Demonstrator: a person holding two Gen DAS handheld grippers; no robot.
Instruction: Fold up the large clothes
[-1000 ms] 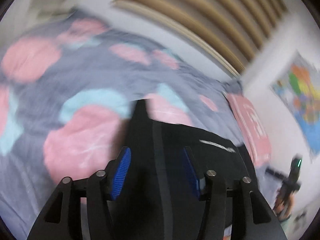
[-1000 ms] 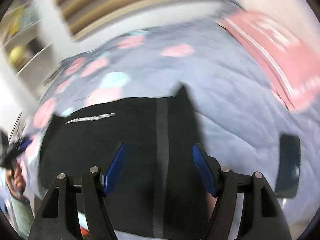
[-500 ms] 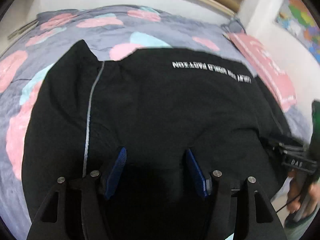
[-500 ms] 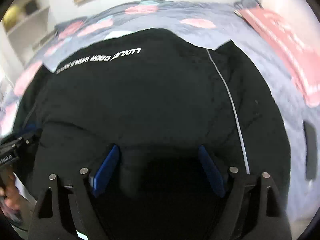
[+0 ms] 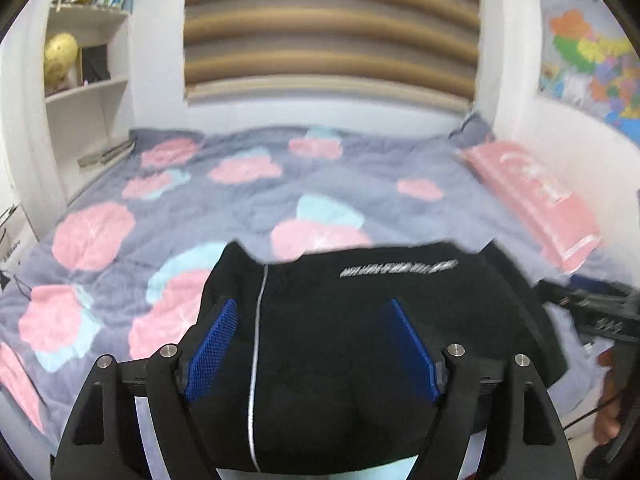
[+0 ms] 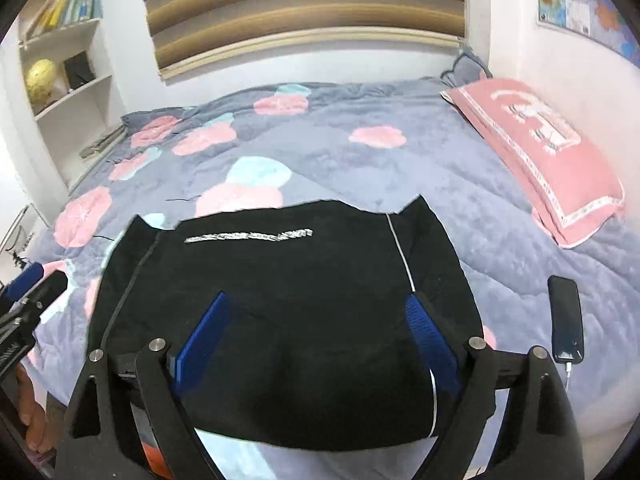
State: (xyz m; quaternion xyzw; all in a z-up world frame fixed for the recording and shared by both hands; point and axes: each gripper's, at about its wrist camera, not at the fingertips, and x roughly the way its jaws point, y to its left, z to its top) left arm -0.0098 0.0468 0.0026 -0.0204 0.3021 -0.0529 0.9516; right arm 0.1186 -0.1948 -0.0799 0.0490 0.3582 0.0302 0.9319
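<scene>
A large black garment (image 5: 360,320) with a line of white lettering and thin white side stripes lies spread on the near edge of the bed; it also shows in the right wrist view (image 6: 288,292). My left gripper (image 5: 310,336) is open, its blue pads (image 5: 212,344) wide apart above the garment's left part. My right gripper (image 6: 320,336) is open, its blue pads (image 6: 430,340) wide apart above the garment's near part. Neither holds cloth. The left gripper shows at the left edge of the right wrist view (image 6: 24,300).
The bed has a grey quilt with pink and blue flowers (image 6: 360,160). A pink pillow (image 6: 536,152) lies at the right. A black phone on a cable (image 6: 566,320) lies at the right of the garment. Shelves (image 6: 68,68) stand left; a map (image 5: 592,64) hangs right.
Both grippers have pulled back and tilted up from close over the garment, so the whole bed and far wall show. The garment stays spread on the bed.
</scene>
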